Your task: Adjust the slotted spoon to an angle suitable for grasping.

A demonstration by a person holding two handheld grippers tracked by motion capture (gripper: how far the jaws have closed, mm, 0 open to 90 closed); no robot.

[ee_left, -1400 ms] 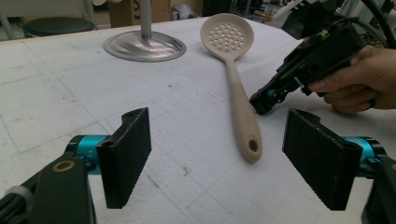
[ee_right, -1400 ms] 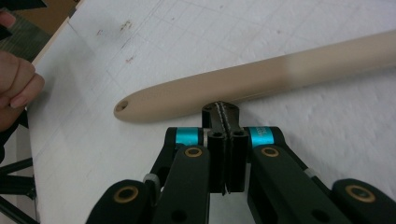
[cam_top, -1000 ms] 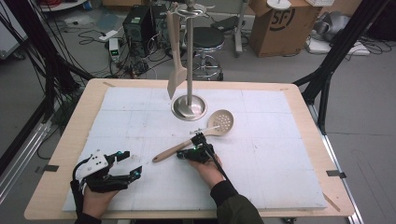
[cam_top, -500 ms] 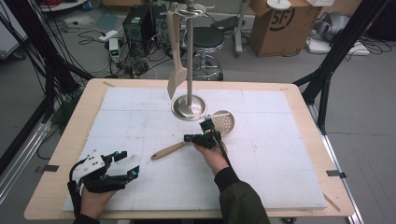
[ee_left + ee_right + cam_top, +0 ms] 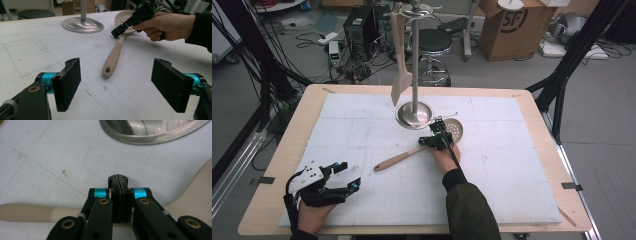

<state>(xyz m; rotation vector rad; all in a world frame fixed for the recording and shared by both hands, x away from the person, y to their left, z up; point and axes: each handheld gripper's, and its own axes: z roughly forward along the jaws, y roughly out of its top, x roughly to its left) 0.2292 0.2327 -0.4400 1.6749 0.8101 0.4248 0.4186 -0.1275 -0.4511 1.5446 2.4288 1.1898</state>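
Observation:
A beige slotted spoon [image 5: 398, 159] lies on the white mat [image 5: 512, 175], its bowl near the stand's base and its handle pointing front-left. My right gripper [image 5: 428, 142] is shut, with nothing between its jaws. Its tip is down at the spoon's neck [image 5: 121, 40], just beside the bowl. In the right gripper view the closed jaws [image 5: 119, 180] stand over the mat, and the spoon's handle [image 5: 30, 213] passes under them. My left gripper [image 5: 352, 180] rests at the front left, open and empty [image 5: 122, 82], aimed at the handle's end [image 5: 108, 70].
A metal stand [image 5: 413, 114] with a round base [image 5: 82, 25] rises at the mat's far middle. A wooden spatula [image 5: 399, 70] hangs from it. Boxes, a stool and cables lie beyond the table.
My right gripper has moved up along the spoon's handle toward the bowl and the stand. The spoon and my left gripper have hardly shifted.

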